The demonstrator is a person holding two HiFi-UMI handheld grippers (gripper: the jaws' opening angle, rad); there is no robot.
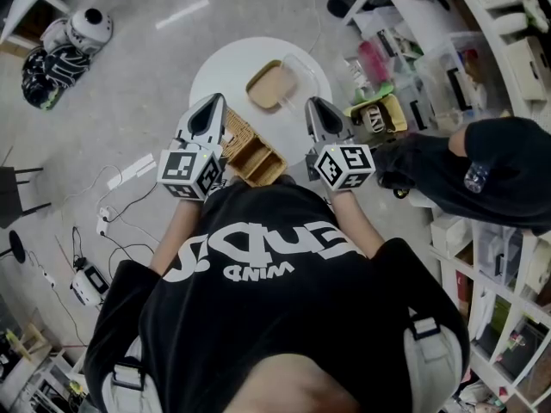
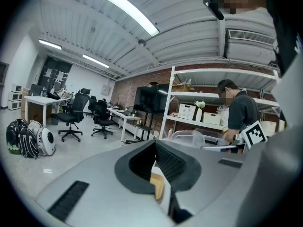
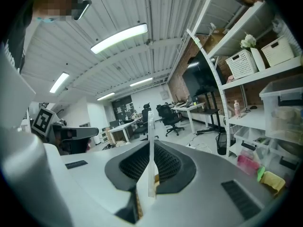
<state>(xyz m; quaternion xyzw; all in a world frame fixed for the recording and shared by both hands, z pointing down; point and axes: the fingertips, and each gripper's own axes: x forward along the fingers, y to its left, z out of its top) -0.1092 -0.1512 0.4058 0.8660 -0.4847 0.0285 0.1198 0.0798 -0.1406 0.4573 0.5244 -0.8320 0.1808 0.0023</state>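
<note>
The round white counter [image 1: 215, 71] sits just ahead of the person. It carries a slatted wooden box [image 1: 256, 157] at its near edge, a tan tray [image 1: 269, 85] further in and a clear tub [image 1: 303, 69] just beside the tray. Both tongs hang above the near edge, one on each side of the box, aimed roughly level across the room. The left tongs [image 1: 215, 101] are closed together with nothing between them. The right tongs [image 1: 312, 101] are clamped on a thin white strip [image 3: 150, 145], seen edge-on and poking past the tips; I cannot tell what it is.

The strip looks held by a narrow bite. A tilt or jolt could let it twist or slip out onto the box or tray below.

Crowded shelves [image 1: 482, 24] line the right side. A second person's dark sleeve [image 1: 482, 170] is near the right tongs, so a swing that way could bump it. Cables [image 1: 112, 205] trail on the floor at left. The box lies between the tongs and the tray, so any reach inward must clear it.
</note>
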